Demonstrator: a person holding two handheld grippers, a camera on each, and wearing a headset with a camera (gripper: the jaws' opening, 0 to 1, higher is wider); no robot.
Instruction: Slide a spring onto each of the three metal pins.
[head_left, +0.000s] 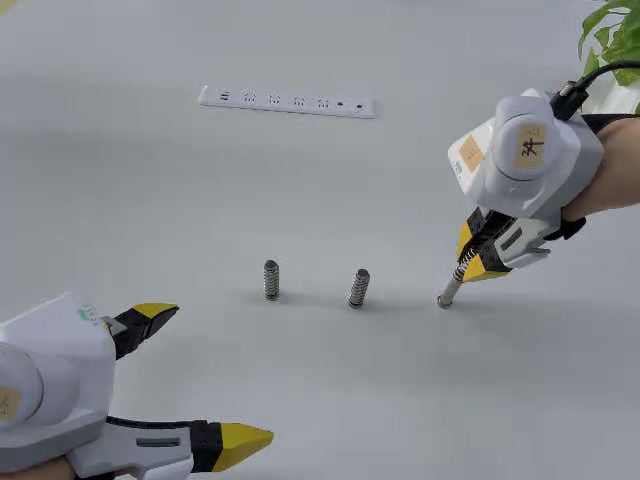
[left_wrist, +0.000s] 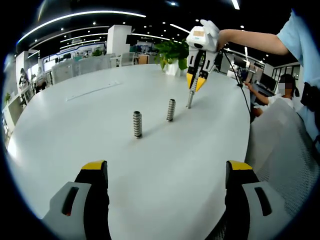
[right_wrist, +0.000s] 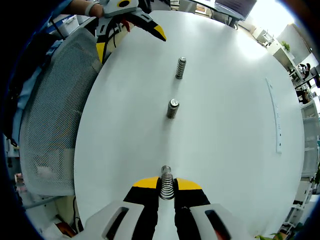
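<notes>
At centre right of the head view, the right gripper (head_left: 474, 262) is clamped on a spring (head_left: 461, 268) around a tilted pin (head_left: 447, 296) whose lower end touches the white table (head_left: 150, 200). To its left stand the middle pin (head_left: 358, 288) and the far pin (head_left: 271, 280), each wearing a spring. At lower left, the left gripper (head_left: 205, 378) gapes wide and holds nothing. A power strip (head_left: 288, 101) lies at upper centre. The frame edge cuts off a plant (head_left: 612, 35) at upper right. The jaws hide the pin's upper end.
</notes>
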